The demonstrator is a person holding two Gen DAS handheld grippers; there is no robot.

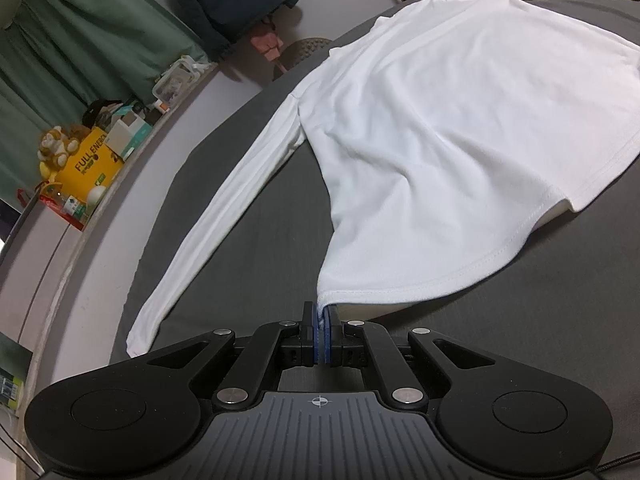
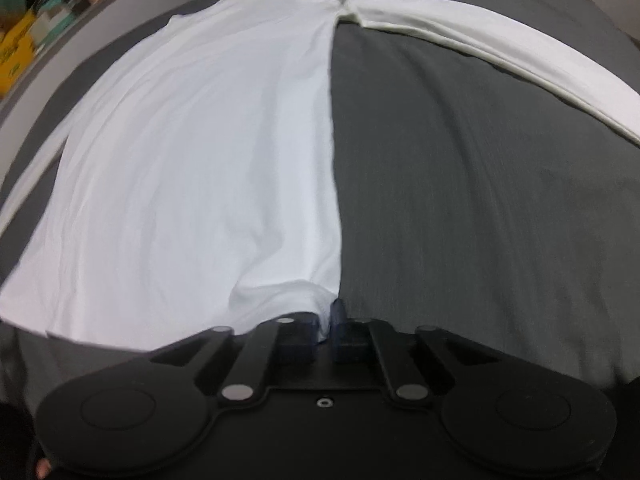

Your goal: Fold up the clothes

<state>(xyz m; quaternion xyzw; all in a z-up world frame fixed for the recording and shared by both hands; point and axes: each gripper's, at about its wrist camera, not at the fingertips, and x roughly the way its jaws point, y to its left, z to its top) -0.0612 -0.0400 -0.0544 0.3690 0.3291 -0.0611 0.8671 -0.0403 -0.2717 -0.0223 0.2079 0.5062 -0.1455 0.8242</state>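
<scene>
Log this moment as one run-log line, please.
phase: grasping hem | left gripper: shut on white shirt | right gripper: shut on white shirt | surface: grey sheet

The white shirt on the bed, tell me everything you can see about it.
The white long-sleeved shirt is plain, thin knit by its look, with a stitched hem. It lies spread on the dark grey bed cover, lightly wrinkled, its body flat and both sleeves stretched outwards. The left tongs are shut on one hem corner, lifting it slightly. The right tongs are shut on the other hem corner, where the cloth bunches. No print or label shows.
</scene>
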